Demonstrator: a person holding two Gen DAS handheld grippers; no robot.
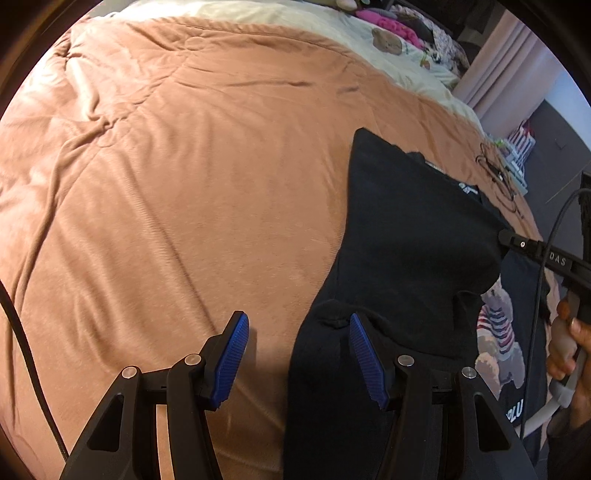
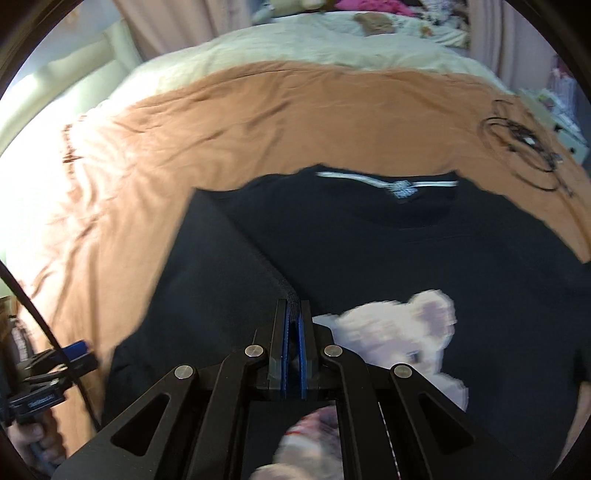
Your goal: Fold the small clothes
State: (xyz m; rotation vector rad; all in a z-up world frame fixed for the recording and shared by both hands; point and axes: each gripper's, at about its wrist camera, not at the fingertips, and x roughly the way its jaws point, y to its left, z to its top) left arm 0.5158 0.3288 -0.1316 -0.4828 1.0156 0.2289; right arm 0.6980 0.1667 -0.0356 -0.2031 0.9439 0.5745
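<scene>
T-shirt (image 2: 424, 251) lies flat on blanket (image 2: 258, 107), ahead of and beneath right gripper (image 2: 294, 314); a raised fold of it sits between the jaws. Left gripper (image 1: 299, 354) is at the shirt's left edge. Coiled cable (image 2: 524, 147) far right, on blanket. Pillows (image 2: 388, 33) beyond.

left gripper (image 1: 297, 334): black frame, ribbed blue pads, silver rivets | right gripper (image 2: 293, 308): same, black cable

A black T-shirt (image 2: 424, 251) lies front up on the bed, collar far, a white strip inside the neck. A pale teddy bear print (image 2: 406, 332) covers its chest. Its left side is lifted in a raised fold and drawn rightward over the body.
</scene>
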